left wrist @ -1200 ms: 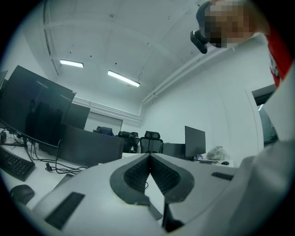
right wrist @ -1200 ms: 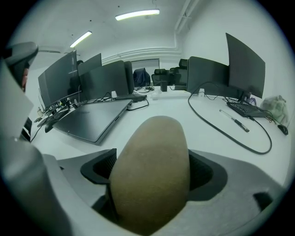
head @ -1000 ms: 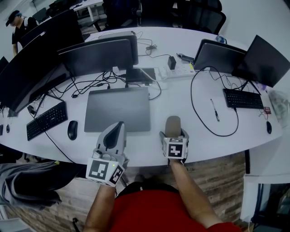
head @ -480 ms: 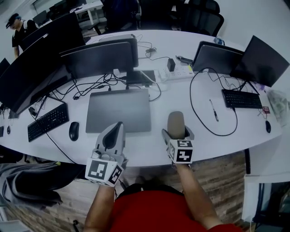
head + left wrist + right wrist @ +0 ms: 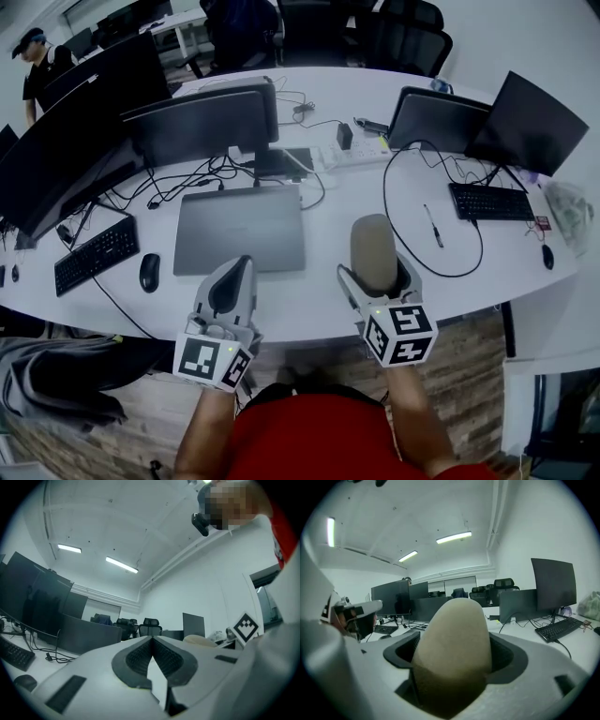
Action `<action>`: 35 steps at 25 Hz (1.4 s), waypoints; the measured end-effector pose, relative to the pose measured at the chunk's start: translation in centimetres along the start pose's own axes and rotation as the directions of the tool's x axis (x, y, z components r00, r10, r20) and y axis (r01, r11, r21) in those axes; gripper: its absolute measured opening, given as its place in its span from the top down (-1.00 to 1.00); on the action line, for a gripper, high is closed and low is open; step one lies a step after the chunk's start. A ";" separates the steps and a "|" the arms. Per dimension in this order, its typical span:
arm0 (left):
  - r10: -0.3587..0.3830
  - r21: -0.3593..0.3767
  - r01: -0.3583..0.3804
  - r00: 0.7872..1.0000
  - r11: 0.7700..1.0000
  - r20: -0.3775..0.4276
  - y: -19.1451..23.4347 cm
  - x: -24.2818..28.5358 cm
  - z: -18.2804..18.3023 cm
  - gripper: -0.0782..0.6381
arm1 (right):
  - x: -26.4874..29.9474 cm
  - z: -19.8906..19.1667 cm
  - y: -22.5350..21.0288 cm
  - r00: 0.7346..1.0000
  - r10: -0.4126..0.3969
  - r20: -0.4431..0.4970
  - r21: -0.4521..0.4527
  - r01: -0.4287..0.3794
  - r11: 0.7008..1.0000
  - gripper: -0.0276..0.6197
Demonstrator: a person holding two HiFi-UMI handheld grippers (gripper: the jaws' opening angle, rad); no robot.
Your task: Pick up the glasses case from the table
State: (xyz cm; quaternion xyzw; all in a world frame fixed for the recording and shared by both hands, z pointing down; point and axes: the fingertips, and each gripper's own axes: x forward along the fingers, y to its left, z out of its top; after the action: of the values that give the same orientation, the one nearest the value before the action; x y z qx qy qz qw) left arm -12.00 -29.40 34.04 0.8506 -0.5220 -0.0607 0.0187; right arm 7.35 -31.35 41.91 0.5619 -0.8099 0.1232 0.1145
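Observation:
The beige glasses case (image 5: 373,249) stands out lengthwise from my right gripper (image 5: 375,272), which is shut on it and holds it raised above the white table (image 5: 375,187). In the right gripper view the glasses case (image 5: 453,644) fills the gap between the jaws and tilts upward. My left gripper (image 5: 230,286) hovers at the table's near edge, shut with nothing in it; in the left gripper view the pads (image 5: 165,657) of the left gripper (image 5: 151,656) meet at the tip.
A closed grey laptop (image 5: 240,229) lies ahead of the left gripper. A mouse (image 5: 149,272) and keyboard (image 5: 97,255) are at the left, monitors (image 5: 202,117) and cables behind. A pen (image 5: 432,226), a looped black cable (image 5: 389,211) and a second keyboard (image 5: 495,202) lie at the right.
My right gripper has lifted the glasses case up and toward me, tilting it more upright. The left gripper has hardly moved.

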 end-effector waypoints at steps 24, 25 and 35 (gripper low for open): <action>-0.022 0.024 0.022 1.000 0.999 0.022 -2.0 -0.9 1.4 0.76 | -5.2 3.6 1.9 0.991 0.080 0.107 0.008 -0.081 0.997 -0.39; -0.023 0.025 0.022 1.000 0.999 0.021 -2.1 -1.0 1.4 0.76 | -5.1 3.5 1.9 0.991 0.080 0.105 0.007 -0.082 0.997 -0.39; -0.032 0.033 0.031 0.999 0.999 0.023 -2.7 -1.6 1.7 0.76 | -5.6 3.2 2.4 0.990 0.088 0.106 0.006 -0.089 0.996 -0.39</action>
State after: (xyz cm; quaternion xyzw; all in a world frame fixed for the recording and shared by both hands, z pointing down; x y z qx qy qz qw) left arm -10.49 -26.70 32.23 0.8581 -0.5097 -0.0626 -0.0021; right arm 6.89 -26.64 36.88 0.5320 -0.8382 0.1027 0.0627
